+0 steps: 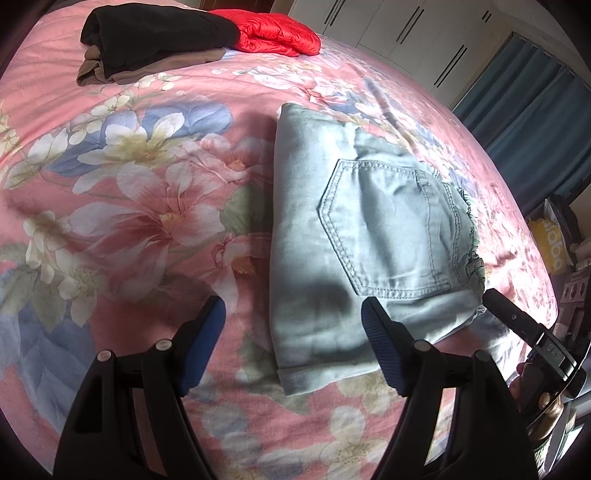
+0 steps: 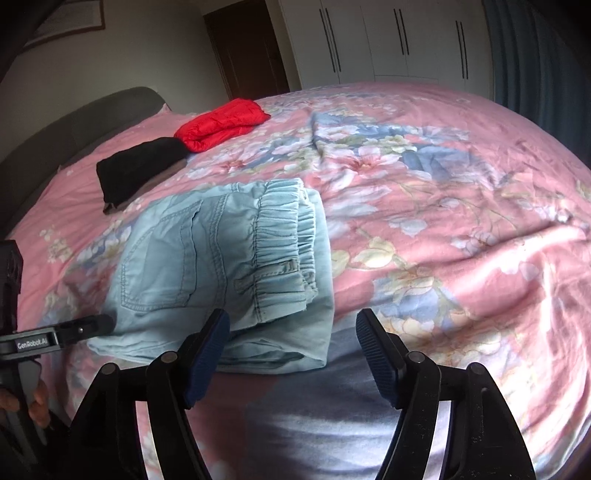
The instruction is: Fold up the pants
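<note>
Folded pale blue denim pants (image 1: pixel 351 236) flat on pink floral quilted bed cover (image 1: pixel 129 206) — back pocket up, elastic waistband toward the right side. Left tool (image 1: pixel 293 325) spread wide above the near folded edge, nothing gripped. Right tool (image 2: pixel 291 336) spread wide at the waistband corner, empty. Black folded garment (image 1: pixel 159 33) and red puffer jacket (image 1: pixel 273 33) well apart, farther back.

The left gripper (image 1: pixel 293 314) points downward, jaws wide apart and empty. The right gripper (image 2: pixel 291 326) does likewise, with nothing between its blue pads (image 2: pixel 373 347).
</note>
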`<action>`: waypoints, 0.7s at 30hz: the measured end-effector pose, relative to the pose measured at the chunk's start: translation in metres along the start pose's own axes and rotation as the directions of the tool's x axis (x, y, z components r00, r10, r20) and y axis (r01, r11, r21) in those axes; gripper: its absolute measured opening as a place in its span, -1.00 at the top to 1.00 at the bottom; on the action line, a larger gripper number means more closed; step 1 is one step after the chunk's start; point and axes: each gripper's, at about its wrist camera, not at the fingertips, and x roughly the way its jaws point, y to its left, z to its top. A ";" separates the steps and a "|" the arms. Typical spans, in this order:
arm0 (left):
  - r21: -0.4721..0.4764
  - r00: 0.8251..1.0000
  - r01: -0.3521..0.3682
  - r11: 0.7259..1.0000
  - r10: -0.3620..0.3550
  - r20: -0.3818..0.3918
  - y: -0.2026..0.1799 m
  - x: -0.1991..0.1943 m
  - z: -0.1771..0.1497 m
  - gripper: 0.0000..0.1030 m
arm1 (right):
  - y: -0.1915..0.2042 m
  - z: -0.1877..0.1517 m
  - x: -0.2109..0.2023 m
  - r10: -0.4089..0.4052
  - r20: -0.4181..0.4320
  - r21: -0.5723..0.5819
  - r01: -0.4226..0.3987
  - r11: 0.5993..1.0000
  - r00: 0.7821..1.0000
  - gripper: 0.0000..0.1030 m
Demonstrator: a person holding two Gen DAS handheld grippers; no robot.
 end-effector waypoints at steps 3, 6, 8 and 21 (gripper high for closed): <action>-0.012 1.000 0.028 1.000 -0.028 0.000 0.000 0.004 0.008 -0.48 | -0.009 0.002 0.008 0.111 -0.039 0.102 -0.107 0.989 0.993 -0.47; -0.002 0.999 0.032 0.999 -0.032 -0.007 -0.002 0.010 0.013 -0.48 | -0.018 0.004 0.017 0.179 -0.059 0.202 -0.164 0.966 0.982 -0.51; 0.006 0.999 0.035 0.999 -0.035 -0.012 -0.003 0.014 0.015 -0.48 | -0.021 0.007 0.023 0.184 -0.077 0.225 -0.163 0.961 0.980 -0.52; 0.061 0.999 0.050 0.997 -0.049 -0.024 -0.010 0.030 0.024 -0.48 | -0.017 0.021 0.049 0.177 -0.139 0.199 -0.148 0.969 0.974 -0.52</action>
